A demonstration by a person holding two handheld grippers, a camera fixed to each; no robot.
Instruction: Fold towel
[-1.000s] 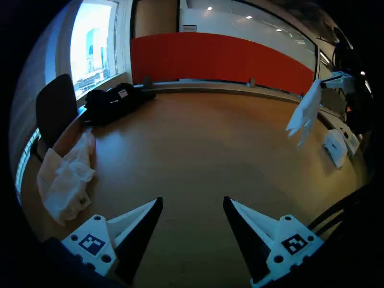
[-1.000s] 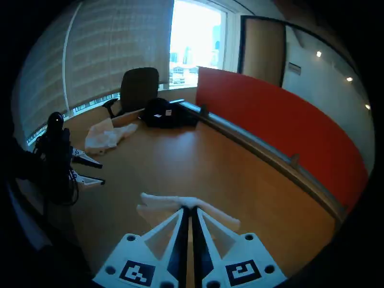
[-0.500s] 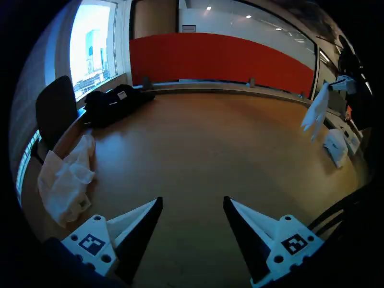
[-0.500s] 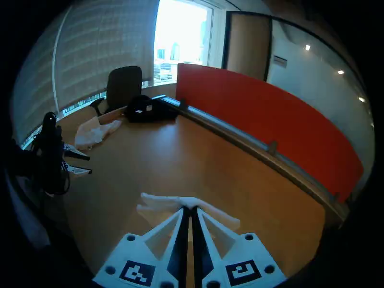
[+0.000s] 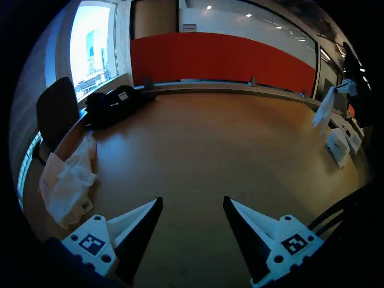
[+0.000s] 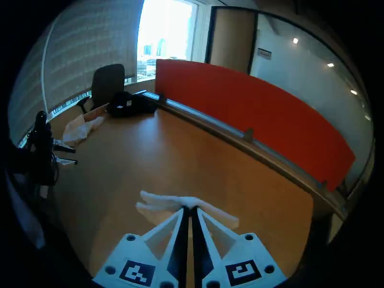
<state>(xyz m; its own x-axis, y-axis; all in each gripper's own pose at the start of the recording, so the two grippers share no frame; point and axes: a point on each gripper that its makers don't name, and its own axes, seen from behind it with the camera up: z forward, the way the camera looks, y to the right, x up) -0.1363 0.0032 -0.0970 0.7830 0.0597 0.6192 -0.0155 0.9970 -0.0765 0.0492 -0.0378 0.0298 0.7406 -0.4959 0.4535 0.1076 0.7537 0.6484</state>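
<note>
My right gripper [image 6: 190, 210] is shut on a white towel [image 6: 165, 204] that hangs from its fingers above the wooden table [image 6: 158, 163]. From the left gripper view that same towel [image 5: 324, 106] dangles far off at the right, under the right gripper [image 5: 346, 87]. My left gripper [image 5: 192, 204] stands open low over the table [image 5: 211, 144], nothing between its fingers. It appears small at the left edge of the right gripper view [image 6: 60, 153], held by a person's hand. A crumpled pile of white towels [image 5: 67, 180] lies at the table's left end, also seen in the right gripper view [image 6: 79, 128].
A black bag [image 5: 113, 102] rests at the far left corner of the table, beside a dark office chair [image 5: 55, 108]. A red partition [image 5: 221, 60] runs along the table's back edge. A folded white towel stack [image 5: 337, 146] sits near the right edge.
The right gripper has carried the hanging towel farther to the right and away from the left gripper. The left gripper has stayed open and nearly still.
</note>
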